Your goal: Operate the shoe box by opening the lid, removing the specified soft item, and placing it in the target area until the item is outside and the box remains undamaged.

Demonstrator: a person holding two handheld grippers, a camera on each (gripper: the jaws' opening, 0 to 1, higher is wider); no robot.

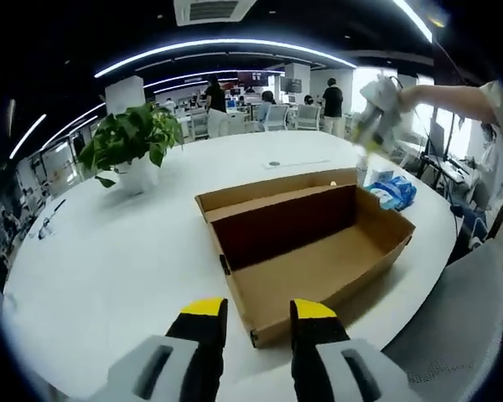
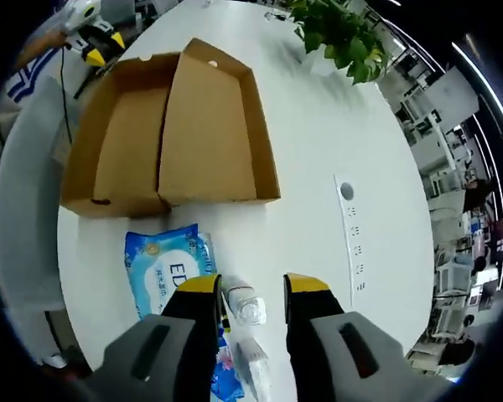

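**Box open and emptied, soft pack lying beside it on the white table**

I judge the task near its end. The shoe box sits open on the round white table, its lid folded back flat, and I can see bare cardboard floor inside. The blue soft pack already lies outside, on the table just beside the box's short end.

My right gripper hovers above that spot with its yellow-tipped jaws parted and nothing between them. A small clear bottle stands on the table below the gap, and something white lies next to it, too blurred for me to name. My left gripper is also spread and empty, held back at the table's near edge, pointing at the box's front corner.

What the next move calls for, as I read it, is only a clean retreat: lift the right gripper straight away from the pack and bottle without nudging either or clipping the box wall.

The right gripper view looks down and gives me the pack's full face with its printed label and the box's unbroken rim. The left gripper view instead shows the box's dark inner wall, the potted plant beyond, and the right gripper raised over the far end.
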